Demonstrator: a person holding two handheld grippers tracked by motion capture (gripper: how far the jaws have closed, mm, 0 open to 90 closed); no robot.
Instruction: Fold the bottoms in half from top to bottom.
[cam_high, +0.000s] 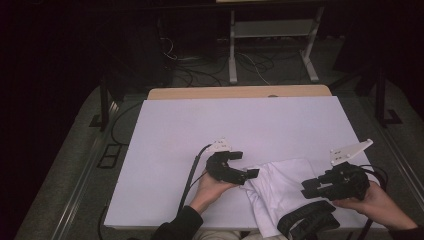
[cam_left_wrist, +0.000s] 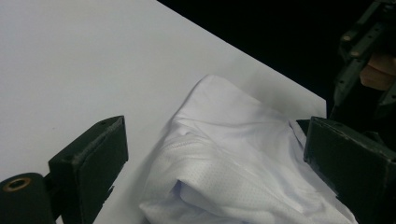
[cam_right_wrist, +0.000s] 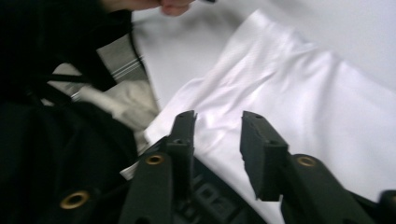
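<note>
A dim lab or test room: white-topped table (cam_high: 200, 125), loose floor cables (cam_high: 190, 65), metal stand (cam_high: 272, 30) behind.

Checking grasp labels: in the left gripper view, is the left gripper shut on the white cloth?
No: the left gripper is wide open, the white cloth lying loose between.

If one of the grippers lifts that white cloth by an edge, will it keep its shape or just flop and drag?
The white cloth will probably flop: it lies rumpled in soft folds on the table and hangs over the near edge. It looks thin and light, with a fine mesh weave in the left gripper view, so one pinch should lift it. Its sheen hints it may slide rather than bunch when pushed.
</note>
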